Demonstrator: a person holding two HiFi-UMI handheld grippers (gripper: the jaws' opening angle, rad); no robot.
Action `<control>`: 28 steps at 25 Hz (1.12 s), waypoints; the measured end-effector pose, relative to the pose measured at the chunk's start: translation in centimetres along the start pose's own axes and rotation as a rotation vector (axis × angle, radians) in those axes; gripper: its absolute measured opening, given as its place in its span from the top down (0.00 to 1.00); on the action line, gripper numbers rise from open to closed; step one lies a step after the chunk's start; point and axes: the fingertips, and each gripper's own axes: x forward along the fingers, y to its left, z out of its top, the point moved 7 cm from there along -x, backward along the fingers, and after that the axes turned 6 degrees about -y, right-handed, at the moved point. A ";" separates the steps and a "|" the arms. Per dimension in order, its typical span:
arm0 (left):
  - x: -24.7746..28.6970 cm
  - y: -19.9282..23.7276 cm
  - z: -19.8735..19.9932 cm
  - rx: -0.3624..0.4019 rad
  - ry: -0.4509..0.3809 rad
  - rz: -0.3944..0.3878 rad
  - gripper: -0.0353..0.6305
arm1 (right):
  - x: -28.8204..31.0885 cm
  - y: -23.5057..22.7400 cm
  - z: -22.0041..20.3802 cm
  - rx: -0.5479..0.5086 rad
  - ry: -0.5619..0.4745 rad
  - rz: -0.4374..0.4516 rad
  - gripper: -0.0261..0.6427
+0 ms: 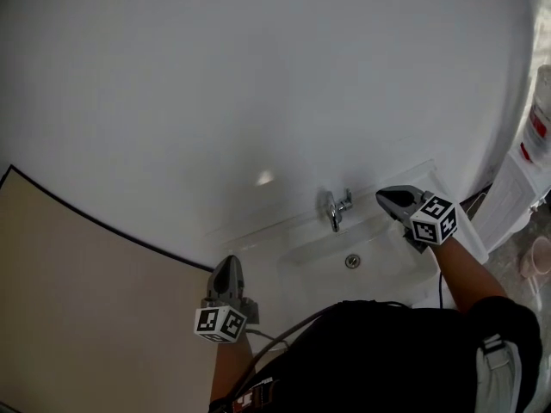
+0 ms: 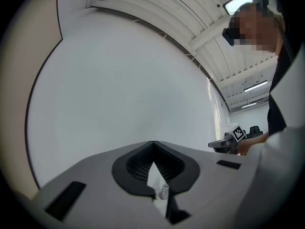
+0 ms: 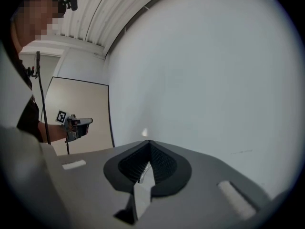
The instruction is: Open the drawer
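No drawer shows in any view. In the head view my left gripper (image 1: 229,261) is held up at the lower middle, pointing at the white wall (image 1: 258,84). Its jaws are shut with nothing between them, and the left gripper view shows the dark pads (image 2: 138,163) meeting at the tip. My right gripper (image 1: 384,196) hovers over the right side of a white sink (image 1: 387,269), near the chrome faucet (image 1: 336,209). Its jaws also meet, empty, in the right gripper view (image 3: 149,141). Each gripper appears small in the other's view: the right gripper (image 2: 228,144) and the left gripper (image 3: 78,124).
A beige panel (image 1: 69,291) with a dark edge fills the lower left. The sink's drain (image 1: 352,261) lies below the faucet. At the right edge stand a white unit (image 1: 508,205), a bottle with red print (image 1: 538,127) and a pink cup (image 1: 541,256). My dark-clothed body fills the bottom.
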 end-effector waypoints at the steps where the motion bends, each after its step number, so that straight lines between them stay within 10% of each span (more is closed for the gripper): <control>1: -0.2 0.5 0.1 -0.006 0.000 -0.003 0.94 | 0.2 0.6 0.1 0.018 -0.002 -0.008 0.96; 28: -2.8 3.7 -2.1 -0.082 0.016 -0.015 0.95 | 2.8 4.9 0.2 -0.007 0.041 -0.029 0.96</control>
